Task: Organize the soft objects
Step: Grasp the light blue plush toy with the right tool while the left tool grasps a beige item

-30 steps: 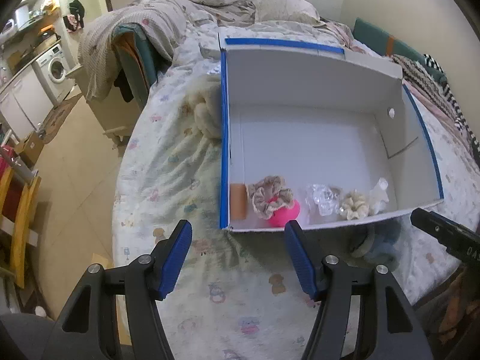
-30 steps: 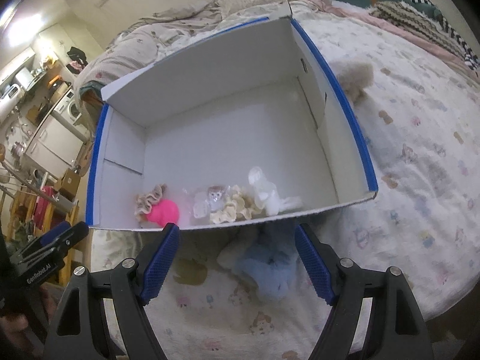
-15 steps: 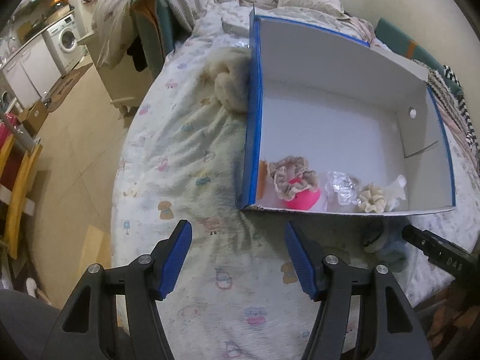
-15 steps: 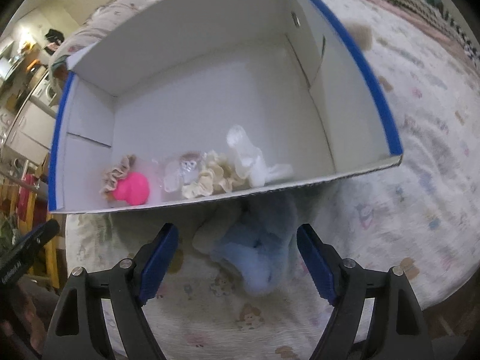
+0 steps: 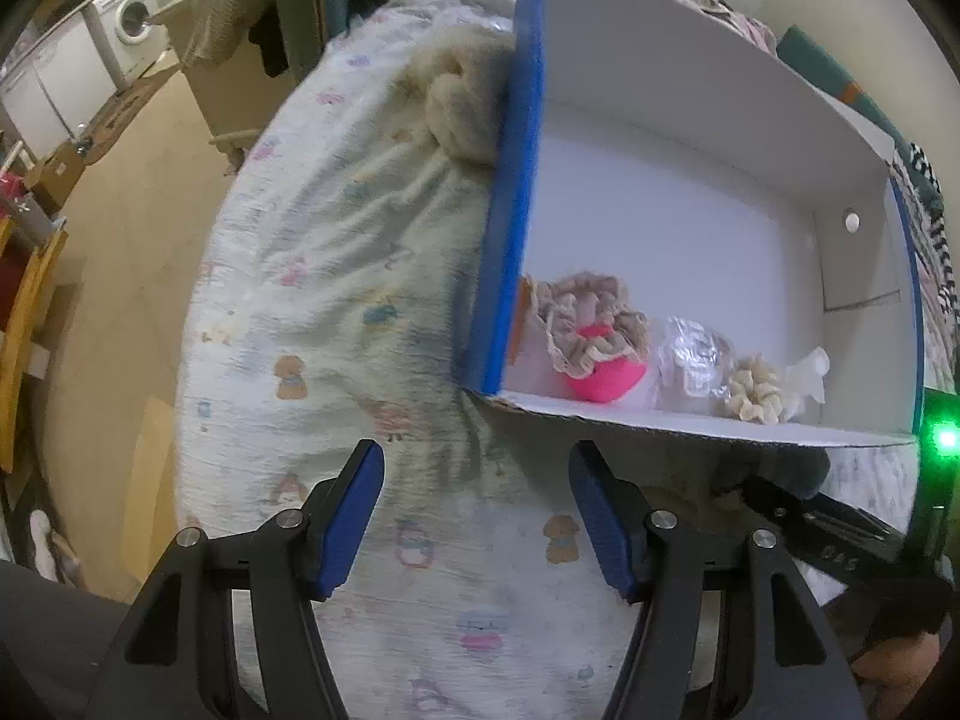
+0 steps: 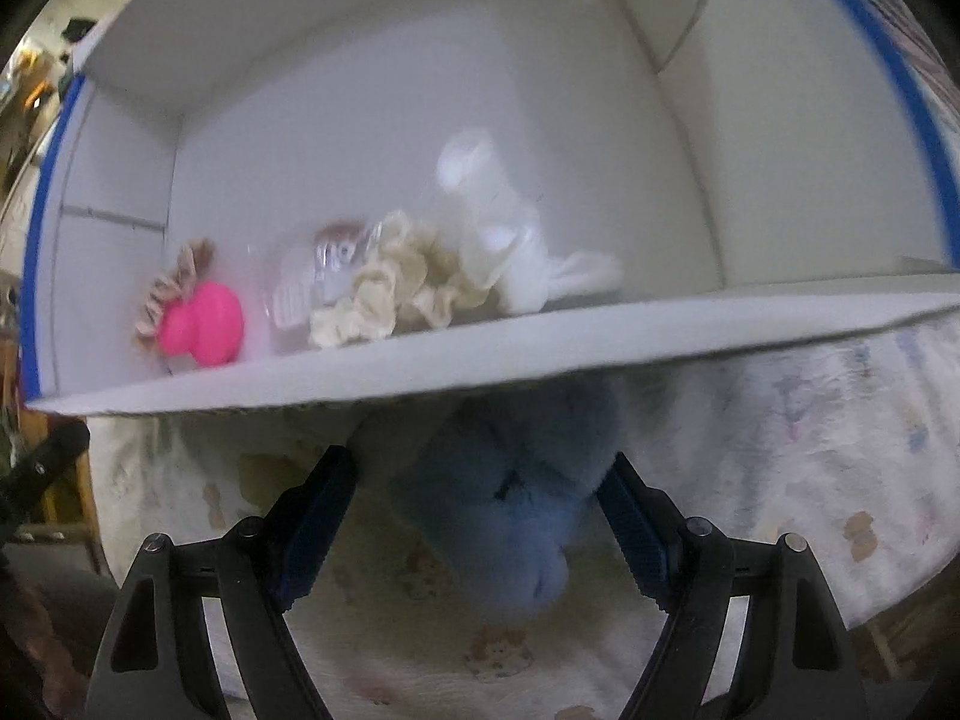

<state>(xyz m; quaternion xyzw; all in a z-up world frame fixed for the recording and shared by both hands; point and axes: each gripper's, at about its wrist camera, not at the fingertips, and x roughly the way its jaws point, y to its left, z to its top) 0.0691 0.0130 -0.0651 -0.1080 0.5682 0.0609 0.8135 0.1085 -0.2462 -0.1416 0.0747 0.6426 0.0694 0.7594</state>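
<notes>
While the left gripper (image 5: 474, 510) is hanging released over the printed bedsheet (image 5: 336, 276) with nothing between its blue pads, the cream fluffy toy (image 5: 462, 102) is lying well ahead of it, pressed against the outside of the box's blue-edged left wall. Further right, the white box (image 5: 690, 204) is sitting on the bed with small things lined along its near wall: a beige scrunchie (image 5: 591, 315) draped on a pink ball (image 5: 603, 375), a clear packet (image 5: 696, 354), a cream scrunchie (image 6: 390, 282) and a white bunny (image 6: 510, 228).

On the right, the right gripper (image 6: 480, 516) is standing spread wide around the blue plush toy (image 6: 510, 498), which is lying on the sheet just under the box's near wall, partly tucked beneath its edge. Its pads are flanking the plush; whether they are touching the fur cannot be told through the blur.

Judging from this, the risk is that closing here may pinch only loose fur or bedsheet, so the plush would slip on lifting. Rising straight up could also catch the overhanging cardboard lip and tip the box, spilling what is already sorted.
</notes>
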